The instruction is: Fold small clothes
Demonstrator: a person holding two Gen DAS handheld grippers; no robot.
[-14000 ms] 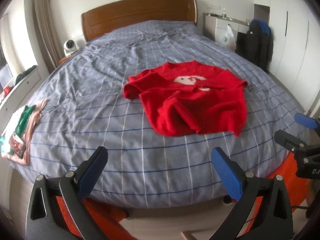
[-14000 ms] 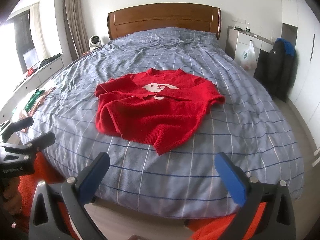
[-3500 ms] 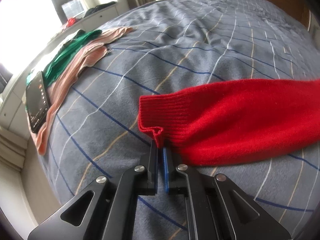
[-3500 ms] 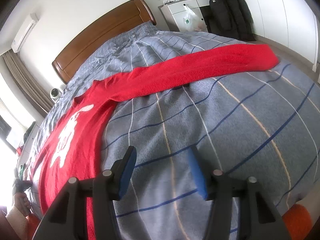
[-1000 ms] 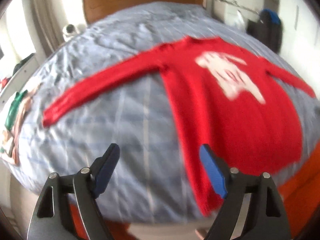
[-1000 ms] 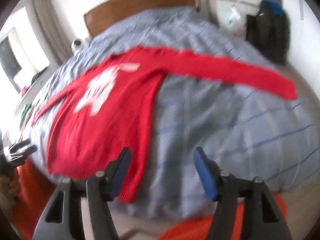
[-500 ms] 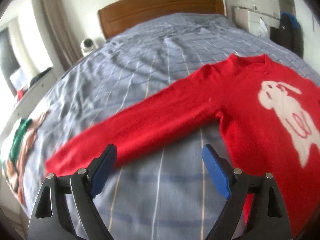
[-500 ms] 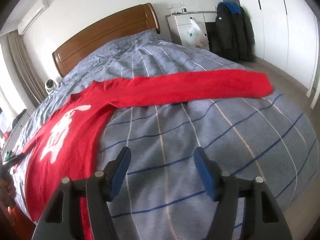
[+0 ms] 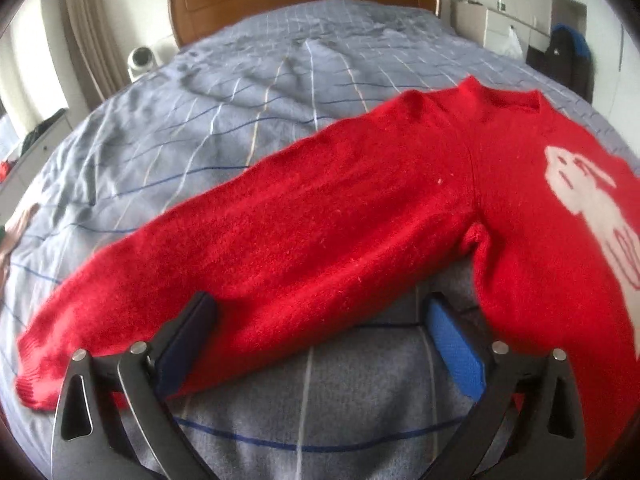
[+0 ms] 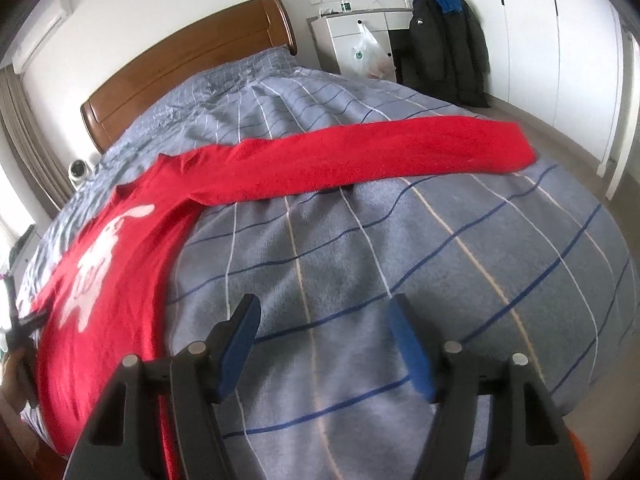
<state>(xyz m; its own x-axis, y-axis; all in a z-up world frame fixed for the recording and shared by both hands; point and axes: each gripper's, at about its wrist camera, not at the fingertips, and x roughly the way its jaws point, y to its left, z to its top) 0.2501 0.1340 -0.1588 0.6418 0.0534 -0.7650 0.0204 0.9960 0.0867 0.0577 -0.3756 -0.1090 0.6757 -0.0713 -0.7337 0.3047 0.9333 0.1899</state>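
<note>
A red knitted sweater (image 9: 520,200) with a white animal figure lies spread flat on the bed, both sleeves stretched out. In the left wrist view its sleeve (image 9: 280,240) runs down to a cuff at the lower left. My left gripper (image 9: 320,316) hovers over that sleeve's near edge, jaws opening wide, pads pressing nothing. In the right wrist view the other sleeve (image 10: 380,156) lies straight toward the bed's right side. My right gripper (image 10: 324,320) stands open above bare cover, short of that sleeve, with the sweater's body (image 10: 112,264) to its left.
The bed's blue-grey checked cover (image 9: 248,112) reaches to a wooden headboard (image 10: 188,68). A white cabinet with a plastic bag (image 10: 368,52) and a hanging dark jacket (image 10: 440,48) stand right of the bed. A small white camera (image 9: 141,58) sits left of the headboard.
The left gripper has come forward and down onto the left sleeve, its jaws spreading wider. The right gripper sank a little toward the cover and rolled slightly; its jaws kept their gap.
</note>
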